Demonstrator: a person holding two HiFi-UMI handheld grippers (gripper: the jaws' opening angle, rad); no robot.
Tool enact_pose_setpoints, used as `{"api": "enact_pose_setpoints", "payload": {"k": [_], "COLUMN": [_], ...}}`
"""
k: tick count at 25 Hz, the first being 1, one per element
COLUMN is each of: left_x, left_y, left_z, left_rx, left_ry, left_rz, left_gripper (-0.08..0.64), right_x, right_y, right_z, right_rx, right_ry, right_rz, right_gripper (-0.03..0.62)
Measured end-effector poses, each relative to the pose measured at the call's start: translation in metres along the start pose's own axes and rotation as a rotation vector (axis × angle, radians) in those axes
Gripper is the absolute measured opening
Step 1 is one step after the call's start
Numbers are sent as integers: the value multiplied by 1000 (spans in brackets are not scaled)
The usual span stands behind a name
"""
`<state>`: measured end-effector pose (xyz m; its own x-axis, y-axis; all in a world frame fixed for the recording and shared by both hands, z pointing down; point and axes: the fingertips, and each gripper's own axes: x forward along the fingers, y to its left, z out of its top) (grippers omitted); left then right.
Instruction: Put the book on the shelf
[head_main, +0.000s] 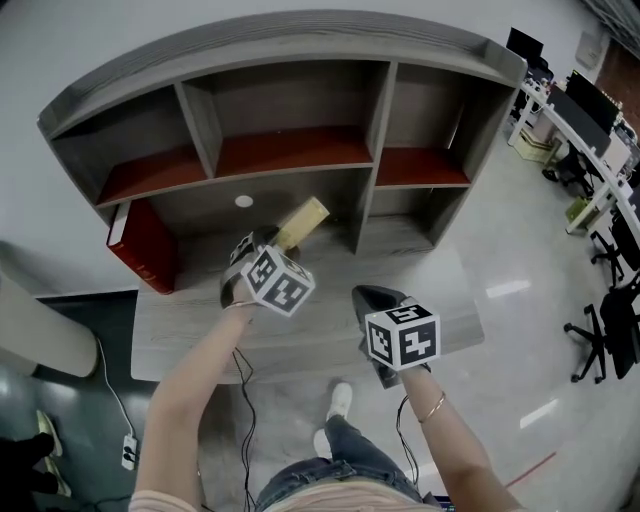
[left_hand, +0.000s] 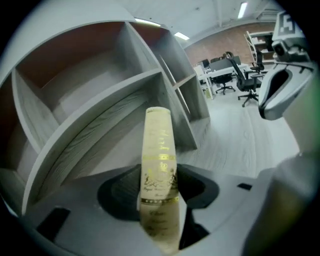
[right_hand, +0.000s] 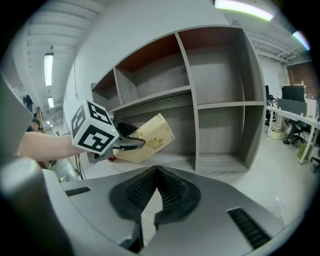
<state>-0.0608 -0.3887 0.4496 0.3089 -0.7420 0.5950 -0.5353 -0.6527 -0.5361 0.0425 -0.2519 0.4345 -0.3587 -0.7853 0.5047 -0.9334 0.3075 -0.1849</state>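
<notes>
The left tool (head_main: 268, 243) pinches the cream book (left_hand: 159, 165) with gold print. Its spine stands between the jaws, and the rest juts forward of the tool, in the air above the surface (head_main: 200, 330). The shelf (head_main: 380, 110) is straight ahead of this tool, with the lower middle compartment nearest. The right tool (right_hand: 156, 180) hangs to its right, jaws pressed together on nothing. I judge the carrying step is in hand. Next, the book must go forward into a compartment and stand upright before release.

Shelf (head_main: 290, 35): wide lower bay open at centre. Red book (head_main: 145, 245) blocks its left end; upright divider (head_main: 362, 205) bounds its right.
</notes>
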Motion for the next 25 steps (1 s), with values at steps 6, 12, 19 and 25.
{"api": "enact_pose_setpoints", "payload": {"k": [6,12,19,25], "left_x": [32,62,81,97], "left_y": [-5,-14,-19,-29], "left_z": [7,8,14,12], "left_rx": [235,461,624,694], "left_ry": [-6,-19,-46,-45], "left_rz": [45,63,109,105], "left_gripper": [215,215,215,215], "right_x": [27,46,59,74], "right_y": [-9,-23,-39,-43], "right_z": [4,5,-4,-9], "right_rx": [5,18,24,26], "right_ry": [30,53,95,127], "right_rz": [6,-2,-12,-9], "right_gripper": [9,9,9,9]}}
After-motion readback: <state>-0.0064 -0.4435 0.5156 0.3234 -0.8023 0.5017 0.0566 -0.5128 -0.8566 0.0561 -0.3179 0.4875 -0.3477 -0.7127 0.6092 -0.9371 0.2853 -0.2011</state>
